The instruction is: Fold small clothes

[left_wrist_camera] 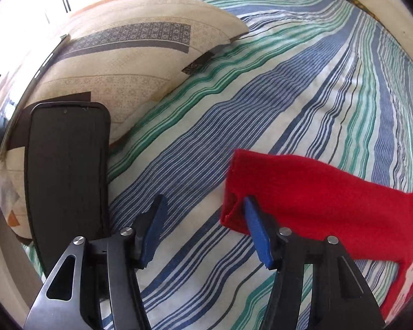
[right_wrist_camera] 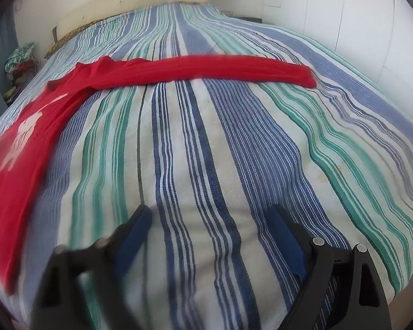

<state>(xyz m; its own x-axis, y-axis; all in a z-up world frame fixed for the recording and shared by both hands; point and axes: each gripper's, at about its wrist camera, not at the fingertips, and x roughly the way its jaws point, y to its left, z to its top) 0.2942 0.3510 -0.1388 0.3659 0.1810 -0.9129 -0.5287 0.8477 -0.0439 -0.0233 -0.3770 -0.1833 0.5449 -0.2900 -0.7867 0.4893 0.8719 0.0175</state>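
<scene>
A red long-sleeved garment [right_wrist_camera: 27, 137] with a white print lies flat on the striped bedspread [right_wrist_camera: 206, 151]. One sleeve [right_wrist_camera: 220, 70] stretches out to the right across the bed. In the left wrist view the other sleeve [left_wrist_camera: 316, 192] lies at the right, its cuff end by my left gripper [left_wrist_camera: 203, 200]. That gripper is open; its right blue pad [left_wrist_camera: 257, 233] touches the cuff edge, and nothing sits between the jaws. My right gripper [right_wrist_camera: 209, 211] is open and empty above bare bedspread, well short of the garment.
A large cream patterned pillow [left_wrist_camera: 110, 55] lies at the left of the bed. A black phone-like slab [left_wrist_camera: 66, 176] stands at the left edge of the left wrist view. A white wall and wardrobe [right_wrist_camera: 344, 13] border the bed's right side. A heap of clothes [right_wrist_camera: 22, 60] sits far left.
</scene>
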